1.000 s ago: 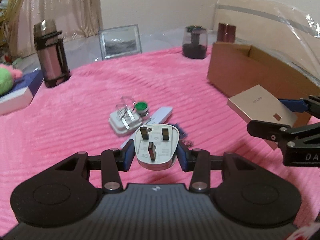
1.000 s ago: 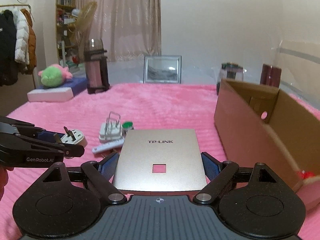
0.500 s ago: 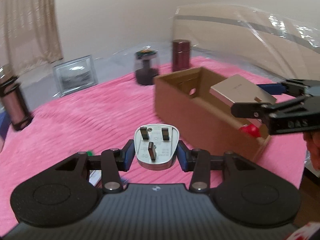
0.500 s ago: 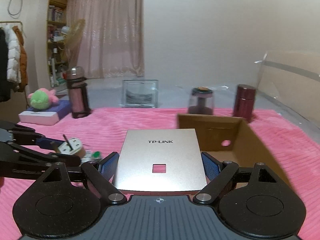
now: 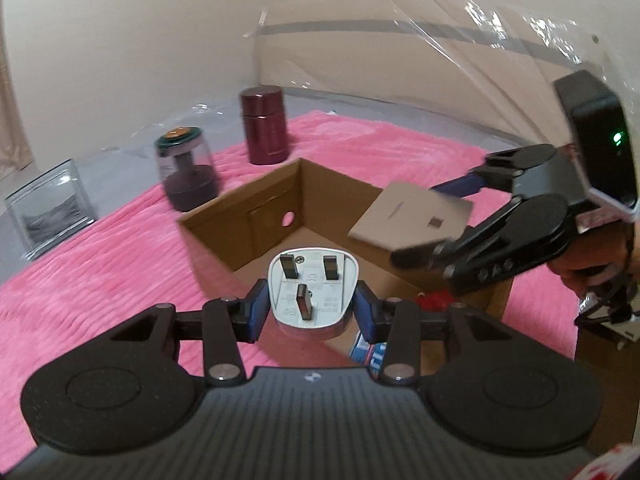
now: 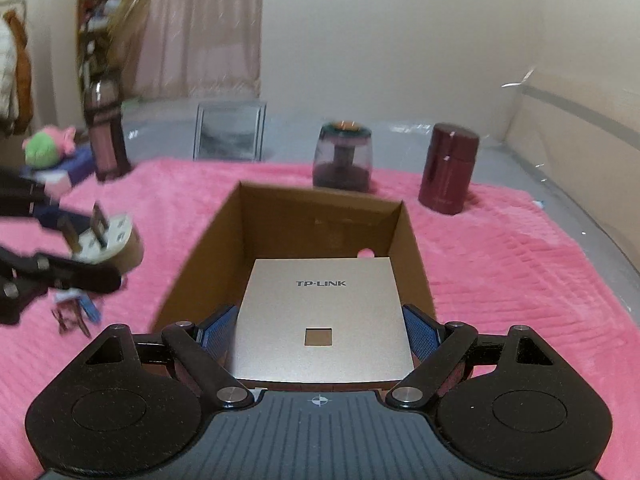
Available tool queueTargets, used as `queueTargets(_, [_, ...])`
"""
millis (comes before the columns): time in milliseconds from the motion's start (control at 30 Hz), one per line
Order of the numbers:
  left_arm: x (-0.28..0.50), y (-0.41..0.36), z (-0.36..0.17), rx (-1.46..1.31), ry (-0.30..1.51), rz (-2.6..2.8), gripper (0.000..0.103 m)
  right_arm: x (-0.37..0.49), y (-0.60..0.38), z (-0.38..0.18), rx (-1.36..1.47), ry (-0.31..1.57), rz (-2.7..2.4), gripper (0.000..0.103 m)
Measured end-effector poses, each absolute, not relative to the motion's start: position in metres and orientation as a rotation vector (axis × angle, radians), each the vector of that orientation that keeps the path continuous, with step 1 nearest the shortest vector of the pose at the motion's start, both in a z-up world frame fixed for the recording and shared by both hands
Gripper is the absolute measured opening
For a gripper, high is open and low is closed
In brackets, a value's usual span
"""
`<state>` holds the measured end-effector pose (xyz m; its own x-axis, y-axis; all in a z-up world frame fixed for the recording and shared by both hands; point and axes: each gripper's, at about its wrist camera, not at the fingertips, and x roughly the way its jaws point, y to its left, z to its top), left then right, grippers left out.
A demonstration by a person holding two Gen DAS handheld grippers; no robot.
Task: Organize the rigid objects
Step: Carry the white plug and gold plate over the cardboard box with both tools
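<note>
My left gripper [image 5: 312,310] is shut on a white three-pin plug [image 5: 312,292], pins facing the camera, held just in front of the near corner of an open cardboard box [image 5: 240,216]. My right gripper [image 6: 322,330] is shut on a flat champagne-coloured TP-LINK panel [image 6: 324,312], which hangs over the open box [image 6: 320,216]. In the left wrist view the panel [image 5: 412,216] and the right gripper [image 5: 440,220] sit above the box's right side. In the right wrist view the plug [image 6: 108,244] and left gripper [image 6: 86,246] hover left of the box.
A pink ribbed cover [image 6: 500,264] spreads under the box. Behind the box stand a maroon canister [image 6: 448,168], a clear domed jar [image 6: 344,158], a picture frame [image 6: 230,130] and a tall flask [image 6: 106,136]. Small items [image 6: 74,312] lie at the left. A plush toy [image 6: 46,148] sits far left.
Both grippers swung right toward the cardboard box while keeping their loads. The panel now hangs over the box opening and the plug has come up to its near corner.
</note>
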<state>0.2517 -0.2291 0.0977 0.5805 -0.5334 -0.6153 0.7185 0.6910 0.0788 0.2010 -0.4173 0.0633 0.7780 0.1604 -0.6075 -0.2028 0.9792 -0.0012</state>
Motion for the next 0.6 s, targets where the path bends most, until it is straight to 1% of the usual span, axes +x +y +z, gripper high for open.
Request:
queueTargets(267, [0.297, -0.272, 0.073, 0.445, 0.676, -0.812, 0.039, 0.238, -0.433, 0.028, -0.217, 0.762, 0.349, 0.083])
queueTargets(600, [0.323, -0.293, 0.049, 0.535, 0.738, -0.835, 0.039, 0.283, -0.431, -0.004, -0.359, 0.911, 0.445, 0.083])
